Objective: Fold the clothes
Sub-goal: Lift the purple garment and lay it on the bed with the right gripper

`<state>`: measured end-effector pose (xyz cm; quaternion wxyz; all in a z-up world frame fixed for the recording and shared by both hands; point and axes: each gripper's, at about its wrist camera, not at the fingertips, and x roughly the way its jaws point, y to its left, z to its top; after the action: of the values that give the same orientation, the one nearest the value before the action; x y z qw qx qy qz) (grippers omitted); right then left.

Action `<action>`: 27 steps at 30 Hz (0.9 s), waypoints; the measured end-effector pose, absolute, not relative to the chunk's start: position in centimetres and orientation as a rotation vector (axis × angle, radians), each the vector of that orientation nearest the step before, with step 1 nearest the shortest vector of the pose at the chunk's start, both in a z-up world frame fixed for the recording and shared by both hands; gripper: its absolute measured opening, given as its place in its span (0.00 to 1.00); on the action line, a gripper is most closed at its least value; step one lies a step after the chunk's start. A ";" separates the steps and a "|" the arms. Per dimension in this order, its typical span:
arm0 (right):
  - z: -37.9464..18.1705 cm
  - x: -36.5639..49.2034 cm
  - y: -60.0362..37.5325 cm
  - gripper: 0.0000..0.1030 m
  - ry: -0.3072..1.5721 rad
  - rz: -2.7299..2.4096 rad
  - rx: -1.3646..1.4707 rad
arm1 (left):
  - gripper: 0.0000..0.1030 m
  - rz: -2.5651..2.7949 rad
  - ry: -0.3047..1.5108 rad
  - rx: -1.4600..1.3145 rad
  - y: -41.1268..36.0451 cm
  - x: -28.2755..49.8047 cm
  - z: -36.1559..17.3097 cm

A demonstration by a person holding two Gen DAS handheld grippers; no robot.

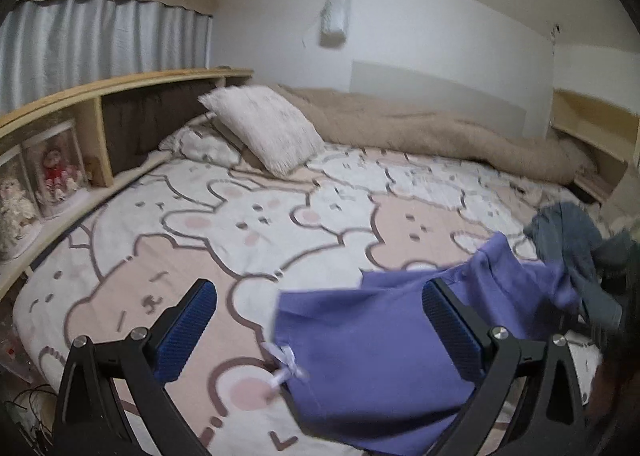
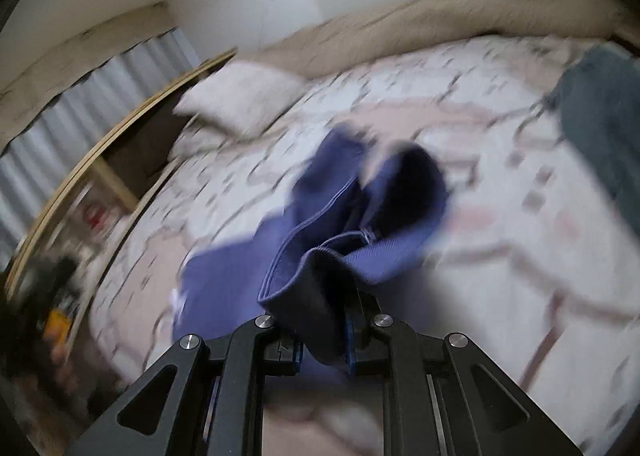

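Left claw [image 1: 320, 320]: gaping wide, gripping nothing, hovering over the bed [image 1: 248, 224]. Purple garment [image 1: 372, 340]: lying under its right finger. Right claw [image 2: 324, 352]: pinching the garment's edge. Ahead: pillow [image 1: 264, 124], tan blanket [image 1: 420, 124]. Far right: grey garment [image 1: 572, 240].

My left gripper [image 1: 320, 330] over bed's near edge, blue pads wide apart, gripping nothing. Purple garment [image 1: 372, 360] rumpled on bear-print sheet [image 1: 224, 216] near bed's near right corner, white bow at its left hem. I see grey-blue garment [image 1: 572, 236] at right edge, pillow [image 1: 264, 128] at head, tan blanket [image 1: 420, 124] along far edge.
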<state>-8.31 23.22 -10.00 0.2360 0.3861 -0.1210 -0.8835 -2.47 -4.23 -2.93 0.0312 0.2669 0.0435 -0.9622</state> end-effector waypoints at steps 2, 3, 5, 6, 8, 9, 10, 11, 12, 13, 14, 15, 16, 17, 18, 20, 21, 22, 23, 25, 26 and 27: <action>-11.1 -6.3 21.8 0.16 -0.269 -2.339 1.052 | 1.00 -2.971 0.125 0.854 -3.0 -3.4 -3.6; -11.7 -5.3 21.1 0.16 -0.238 -2.297 1.048 | 1.00 -2.976 0.118 0.869 -2.4 -3.9 -3.9; -12.7 -3.3 19.7 0.16 -0.170 -2.218 1.038 | 1.00 -2.988 0.095 0.889 -1.4 -4.4 -4.3; -12.9 -2.3 18.7 0.16 -0.095 -2.205 1.030 | 1.00 -2.995 0.080 0.895 -1.0 -4.5 -4.3; -13.7 -1.5 17.7 0.16 -0.030 -2.177 1.045 | 1.00 -3.010 0.044 0.904 -0.2 -4.5 -4.3; -13.9 -1.3 17.5 0.16 -0.014 -2.167 1.054 | 1.00 -3.018 0.024 0.906 0.2 -4.4 -4.3; -14.1 -1.1 17.3 0.16 -0.001 -2.160 1.060 | 1.00 -3.026 0.006 0.909 0.6 -4.3 -4.3; -14.0 -1.0 17.3 0.16 0.002 -2.163 1.055 | 1.00 -3.033 -0.008 0.913 0.8 -4.3 -4.4; -13.9 -1.0 17.5 0.16 -0.005 -2.163 1.053 | 1.00 -3.039 -0.022 0.918 1.0 -4.2 -4.5; -13.9 -1.0 17.7 0.16 -0.015 -2.163 1.055 | 1.00 -3.039 -0.039 0.924 1.2 -4.2 -4.6; -13.9 -1.0 17.9 0.16 -0.024 -2.163 1.057 | 1.00 -3.038 -0.058 0.929 1.4 -4.2 -4.8; -13.8 -1.1 18.1 0.16 -0.032 -2.163 1.058 | 1.00 -3.034 -0.070 0.937 1.5 -4.3 -4.9; -13.8 -1.2 18.0 0.16 -0.030 -2.163 1.060 | 1.00 -3.029 -0.080 0.945 1.6 -4.5 -5.1; -13.9 -1.3 17.9 0.16 -0.022 -2.161 1.064 | 1.00 -3.024 -0.090 0.954 1.7 -4.7 -5.3; -14.0 -1.3 17.7 0.17 -0.015 -2.159 1.068 | 1.00 -3.025 -0.095 0.965 1.9 -4.9 -5.4; -14.1 -1.4 17.3 0.17 0.000 -2.150 1.082 | 1.00 -3.041 -0.119 0.993 2.4 -5.5 -5.5; -14.1 -1.5 17.2 0.17 0.006 -2.145 1.091 | 1.00 -3.050 -0.138 1.004 2.7 -5.6 -5.6; -14.2 -1.4 17.2 0.17 0.010 -2.143 1.093 | 1.00 -3.059 -0.159 1.017 2.9 -5.8 -5.8; -14.2 -1.4 17.2 0.17 0.013 -2.141 1.095 | 1.00 -3.060 -0.181 1.025 3.2 -5.9 -6.0; -14.3 -1.4 17.1 0.17 0.020 -2.138 1.100 | 1.00 -3.048 -0.225 1.041 3.6 -6.2 -6.4; -14.3 -1.4 17.1 0.17 0.023 -2.136 1.102 | 1.00 -3.039 -0.245 1.051 3.7 -6.4 -6.7; -14.4 -1.4 17.1 0.17 0.026 -2.134 1.105 | 1.00 -3.032 -0.258 1.062 3.9 -6.7 -7.0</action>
<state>-1.38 17.09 -14.38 0.3608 0.4288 0.0102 -0.8282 -6.71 3.86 -6.98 -0.0406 0.3294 -0.0800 -0.9399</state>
